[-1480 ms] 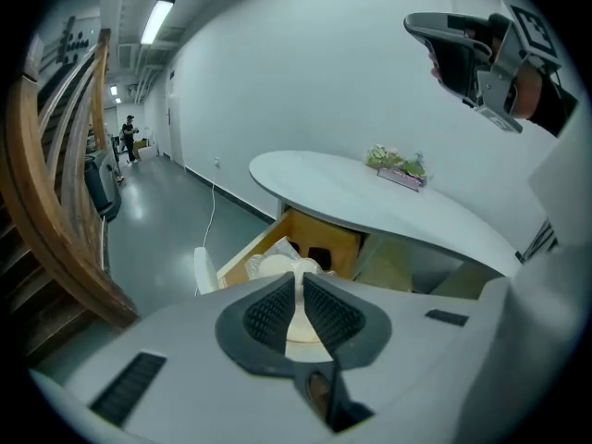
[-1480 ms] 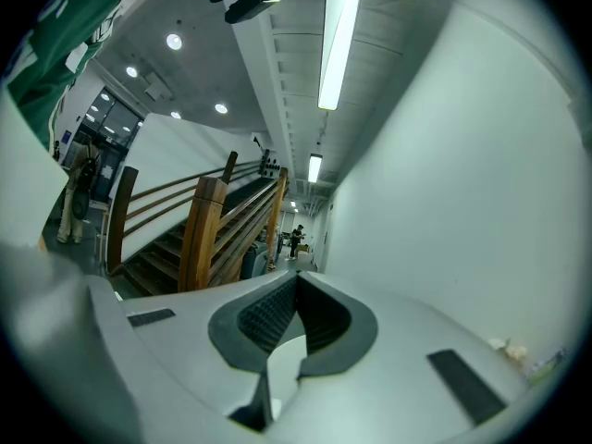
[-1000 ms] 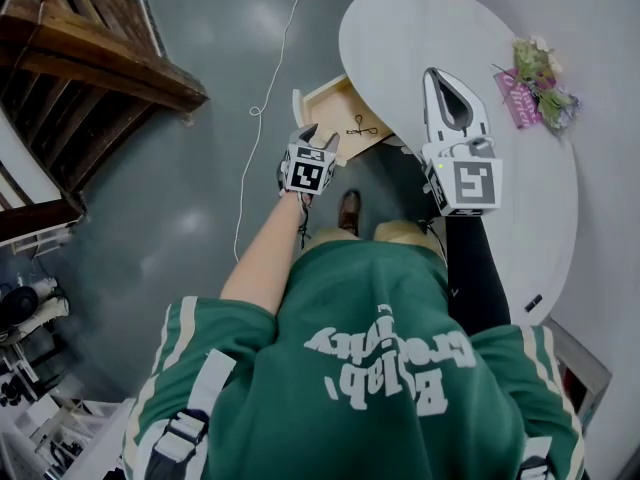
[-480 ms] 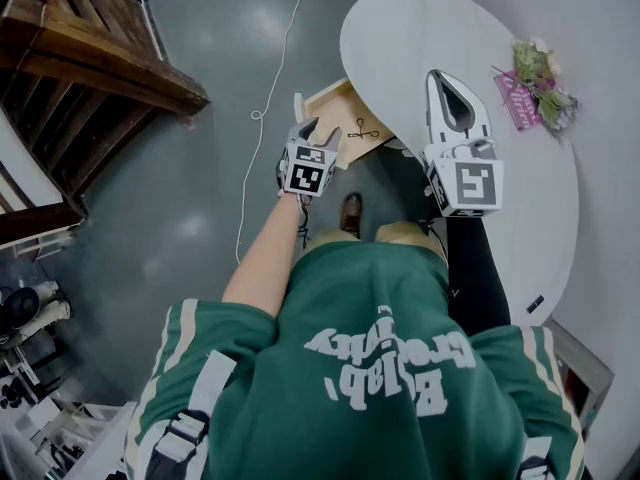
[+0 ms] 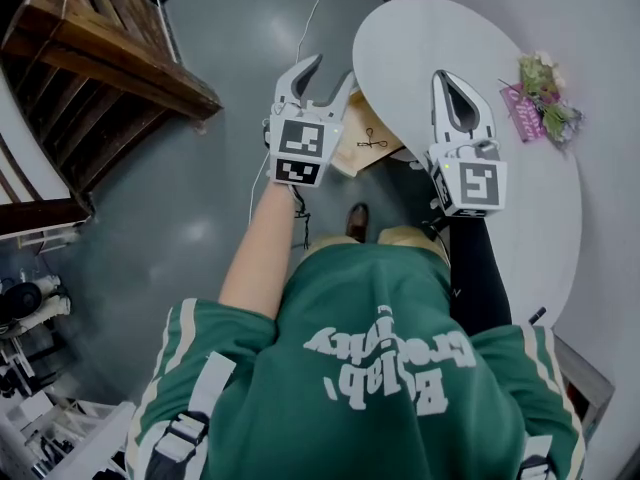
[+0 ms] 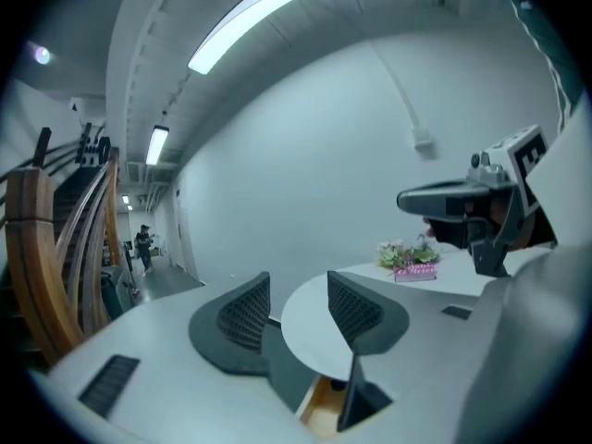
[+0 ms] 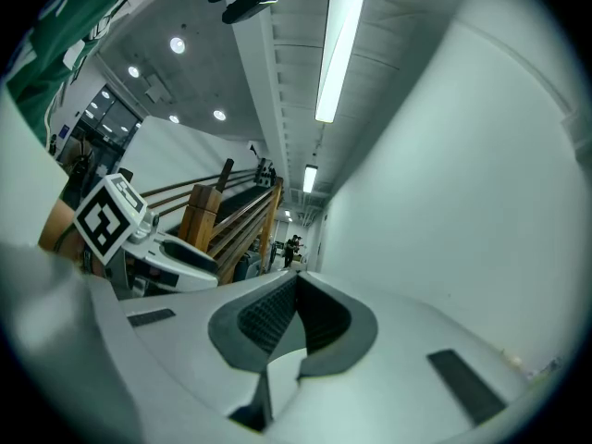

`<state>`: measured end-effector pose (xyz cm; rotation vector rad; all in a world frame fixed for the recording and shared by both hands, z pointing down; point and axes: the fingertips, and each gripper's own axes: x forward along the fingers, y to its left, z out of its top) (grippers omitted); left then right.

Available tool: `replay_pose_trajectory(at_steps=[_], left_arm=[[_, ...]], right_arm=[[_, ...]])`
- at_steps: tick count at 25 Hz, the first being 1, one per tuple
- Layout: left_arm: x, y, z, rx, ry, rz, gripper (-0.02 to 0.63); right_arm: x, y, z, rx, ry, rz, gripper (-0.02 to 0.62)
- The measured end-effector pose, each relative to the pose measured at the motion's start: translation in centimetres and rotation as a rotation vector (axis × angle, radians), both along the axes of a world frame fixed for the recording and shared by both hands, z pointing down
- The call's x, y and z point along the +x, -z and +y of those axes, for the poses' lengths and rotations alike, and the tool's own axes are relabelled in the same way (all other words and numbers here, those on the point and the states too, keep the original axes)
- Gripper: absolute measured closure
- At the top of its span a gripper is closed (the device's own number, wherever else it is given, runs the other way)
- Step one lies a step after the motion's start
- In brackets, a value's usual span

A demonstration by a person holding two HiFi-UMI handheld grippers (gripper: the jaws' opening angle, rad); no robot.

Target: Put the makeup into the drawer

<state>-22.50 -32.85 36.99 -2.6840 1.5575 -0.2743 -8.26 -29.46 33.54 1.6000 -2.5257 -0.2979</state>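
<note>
Below, open wooden drawer (image 5: pixel 350 158), small dark item (image 5: pixel 370 143) inside

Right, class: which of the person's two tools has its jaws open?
The left tool: its jaws stand apart with nothing between them, while the right tool has its jaws closed together.

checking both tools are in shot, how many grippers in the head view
2: the left gripper, fingers apart, near the open wooden drawer; the right gripper, fingers together, over the round white table. Neither hidden.
</note>
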Motion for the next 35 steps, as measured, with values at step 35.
replay_pose_trajectory(at_steps=[35], left_arm=[[38.6, 6.7, 22.3, 0.077, -0.702, 0.066, 0.397]], right_arm=[[34.8, 1.8, 28.5, 0.044, -0.685, -0.023, 0.586]])
